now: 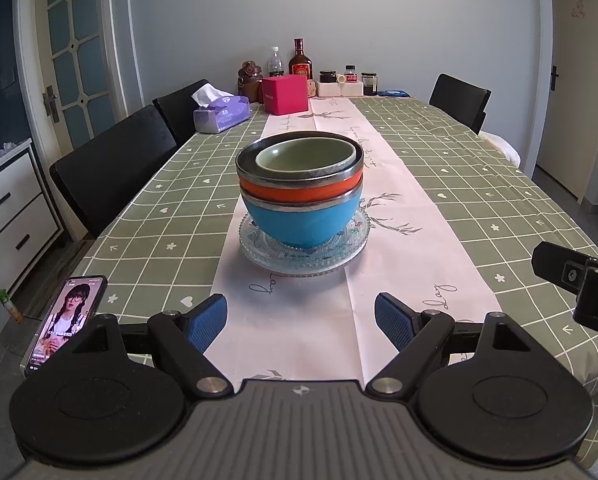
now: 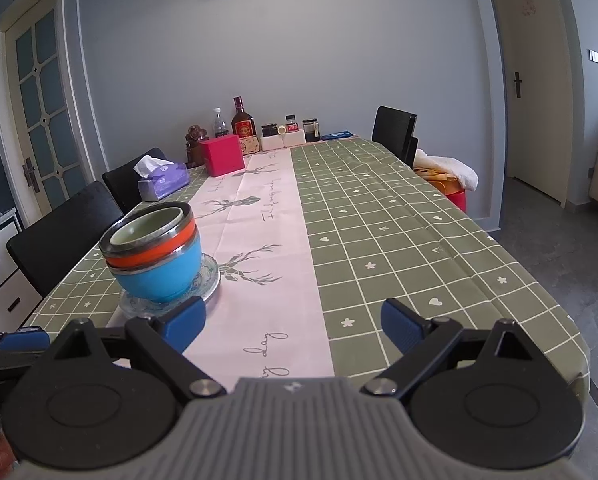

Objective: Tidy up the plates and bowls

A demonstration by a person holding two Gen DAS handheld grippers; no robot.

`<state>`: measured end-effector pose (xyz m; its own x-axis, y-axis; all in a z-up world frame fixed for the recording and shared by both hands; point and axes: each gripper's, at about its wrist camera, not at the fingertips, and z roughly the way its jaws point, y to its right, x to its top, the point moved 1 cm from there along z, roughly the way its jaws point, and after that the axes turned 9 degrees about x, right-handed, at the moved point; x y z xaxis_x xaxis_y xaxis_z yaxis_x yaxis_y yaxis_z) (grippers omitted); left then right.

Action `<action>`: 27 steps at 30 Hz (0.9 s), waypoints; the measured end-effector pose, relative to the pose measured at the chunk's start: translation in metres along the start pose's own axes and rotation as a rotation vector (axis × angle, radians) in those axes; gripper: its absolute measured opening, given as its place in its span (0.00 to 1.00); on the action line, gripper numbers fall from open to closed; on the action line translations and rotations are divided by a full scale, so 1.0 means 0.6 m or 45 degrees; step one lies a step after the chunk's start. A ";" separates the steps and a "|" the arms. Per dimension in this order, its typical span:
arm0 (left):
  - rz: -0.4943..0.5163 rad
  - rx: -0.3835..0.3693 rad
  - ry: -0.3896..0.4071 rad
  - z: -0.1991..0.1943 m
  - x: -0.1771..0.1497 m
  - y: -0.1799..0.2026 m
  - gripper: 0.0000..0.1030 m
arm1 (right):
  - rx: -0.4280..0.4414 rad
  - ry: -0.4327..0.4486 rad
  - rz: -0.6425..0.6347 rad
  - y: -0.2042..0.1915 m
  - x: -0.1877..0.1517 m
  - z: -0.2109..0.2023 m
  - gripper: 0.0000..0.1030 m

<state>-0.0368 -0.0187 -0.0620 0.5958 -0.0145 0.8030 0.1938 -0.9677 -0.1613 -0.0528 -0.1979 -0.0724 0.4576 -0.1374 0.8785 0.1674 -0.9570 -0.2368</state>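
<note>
A stack of bowls stands on a clear glass plate (image 1: 259, 254) on the pink table runner: a blue bowl (image 1: 303, 222) at the bottom, an orange bowl (image 1: 299, 192) in it, and a green bowl (image 1: 305, 156) on top. My left gripper (image 1: 301, 322) is open and empty, a short way in front of the stack. In the right wrist view the stack is at the left, with the blue bowl (image 2: 159, 276) on the glass plate (image 2: 209, 284). My right gripper (image 2: 293, 326) is open and empty, to the right of the stack.
A phone (image 1: 65, 322) leans at the table's near left edge. A tissue box (image 1: 221, 114), a pink box (image 1: 285, 94) and bottles and jars (image 1: 301, 62) stand at the far end. Black chairs (image 1: 115, 164) line the left side; another chair (image 2: 395, 130) is at the far right.
</note>
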 end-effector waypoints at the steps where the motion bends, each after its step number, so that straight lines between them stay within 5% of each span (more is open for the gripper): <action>1: 0.000 0.000 0.007 -0.002 0.001 0.000 0.95 | 0.001 0.007 -0.003 0.000 0.001 -0.002 0.90; 27: -0.002 -0.001 0.112 -0.017 0.038 0.002 0.95 | -0.001 0.131 -0.020 -0.002 0.024 -0.019 0.90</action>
<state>-0.0308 -0.0229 -0.0379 0.5246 -0.0347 0.8506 0.1940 -0.9680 -0.1591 -0.0564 -0.2017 -0.0547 0.3626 -0.1479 0.9201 0.1734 -0.9594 -0.2225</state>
